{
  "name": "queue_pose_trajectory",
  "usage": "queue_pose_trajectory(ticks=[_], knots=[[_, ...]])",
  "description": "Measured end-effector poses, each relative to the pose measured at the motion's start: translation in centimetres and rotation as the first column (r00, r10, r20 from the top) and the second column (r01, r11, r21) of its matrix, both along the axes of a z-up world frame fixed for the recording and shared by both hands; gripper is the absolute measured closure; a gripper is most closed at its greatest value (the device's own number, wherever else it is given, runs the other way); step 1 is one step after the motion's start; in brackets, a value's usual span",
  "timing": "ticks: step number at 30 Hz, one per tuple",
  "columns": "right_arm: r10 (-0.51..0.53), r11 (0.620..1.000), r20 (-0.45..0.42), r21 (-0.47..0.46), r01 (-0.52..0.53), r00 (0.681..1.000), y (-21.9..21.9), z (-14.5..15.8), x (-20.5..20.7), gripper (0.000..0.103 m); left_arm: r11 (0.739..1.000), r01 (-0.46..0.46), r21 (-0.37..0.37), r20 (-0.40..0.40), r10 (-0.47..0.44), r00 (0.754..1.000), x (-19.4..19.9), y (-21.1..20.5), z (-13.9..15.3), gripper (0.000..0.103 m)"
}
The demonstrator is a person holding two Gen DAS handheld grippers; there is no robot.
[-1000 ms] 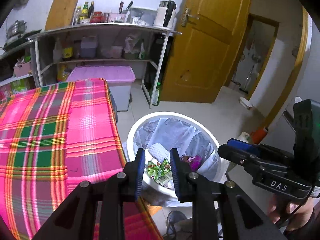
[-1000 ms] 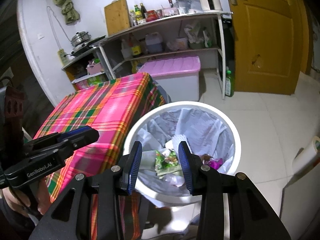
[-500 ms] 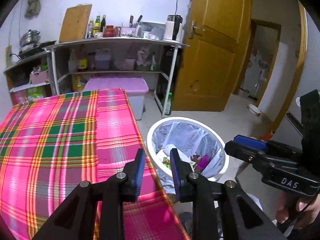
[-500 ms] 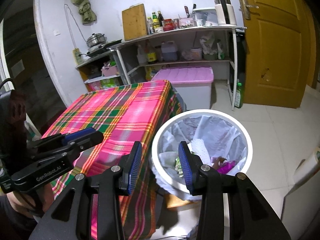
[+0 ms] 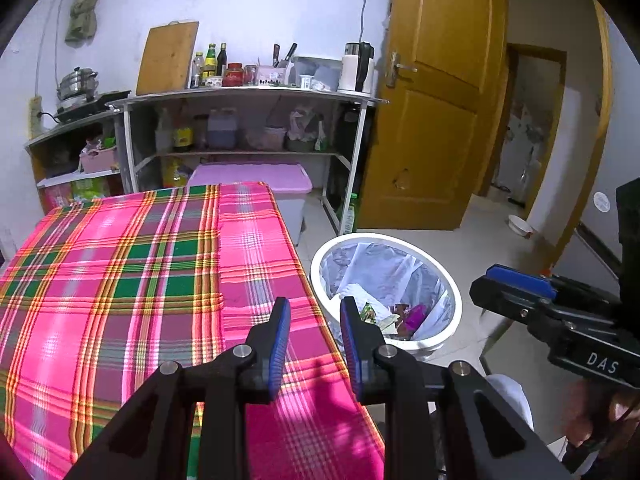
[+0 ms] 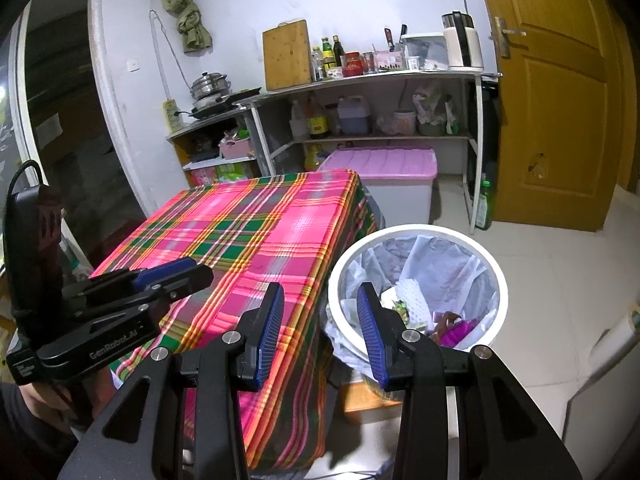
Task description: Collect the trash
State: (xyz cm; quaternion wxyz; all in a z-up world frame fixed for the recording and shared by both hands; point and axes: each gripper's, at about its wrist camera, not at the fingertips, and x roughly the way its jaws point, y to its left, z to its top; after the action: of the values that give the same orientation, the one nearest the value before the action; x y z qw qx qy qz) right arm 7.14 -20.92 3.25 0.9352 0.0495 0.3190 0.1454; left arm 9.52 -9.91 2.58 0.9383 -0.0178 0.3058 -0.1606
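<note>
A white trash bin (image 5: 448, 276) with a clear liner stands on the floor beside the table; it also shows in the right wrist view (image 6: 494, 268). Wrappers and crumpled paper (image 6: 412, 300) lie inside it. My left gripper (image 5: 312, 312) is open and empty, above the near right edge of the plaid tablecloth (image 5: 120, 272). My right gripper (image 6: 318, 300) is open and empty, over the gap between the table corner and the bin. Each gripper shows in the other's view: the right one in the left wrist view (image 5: 516, 280), the left one in the right wrist view (image 6: 176, 276).
A metal shelf rack (image 5: 248, 100) with bottles, a kettle and a cutting board stands behind the table. A pink-lidded storage box (image 6: 384, 164) sits under it. A yellow wooden door (image 5: 432, 120) is to the right. The floor is pale tile (image 6: 560, 264).
Both grippers have drawn back and up from over the bin toward the table. The bin now looks smaller and farther to the right. Both stay open and empty.
</note>
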Motion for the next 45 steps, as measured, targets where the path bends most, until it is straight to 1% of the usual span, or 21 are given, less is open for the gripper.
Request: queue_pose_trajectory(ticks=[18,26,45], knots=[[0.008,1.000,0.007,-0.019,-0.008,1.000,0.4,-0.2,-2.9,0.064,1.000,-0.012,0.000,0.018,0.012,1.000,-4.1,0.7,0.1,0.078],[0.011,1.000,0.022,-0.027,-0.010,1.000,0.5,0.0,-3.8,0.064,1.000,-0.014,0.002,0.027,0.014,1.000,-4.8,0.7,0.4,0.078],[0.011,0.999,0.017,-0.030,-0.011,1.000,0.7,0.1,-3.9,0.064,1.000,-0.021,0.004,0.028,0.021,0.999,-5.2,1.1,0.5,0.078]])
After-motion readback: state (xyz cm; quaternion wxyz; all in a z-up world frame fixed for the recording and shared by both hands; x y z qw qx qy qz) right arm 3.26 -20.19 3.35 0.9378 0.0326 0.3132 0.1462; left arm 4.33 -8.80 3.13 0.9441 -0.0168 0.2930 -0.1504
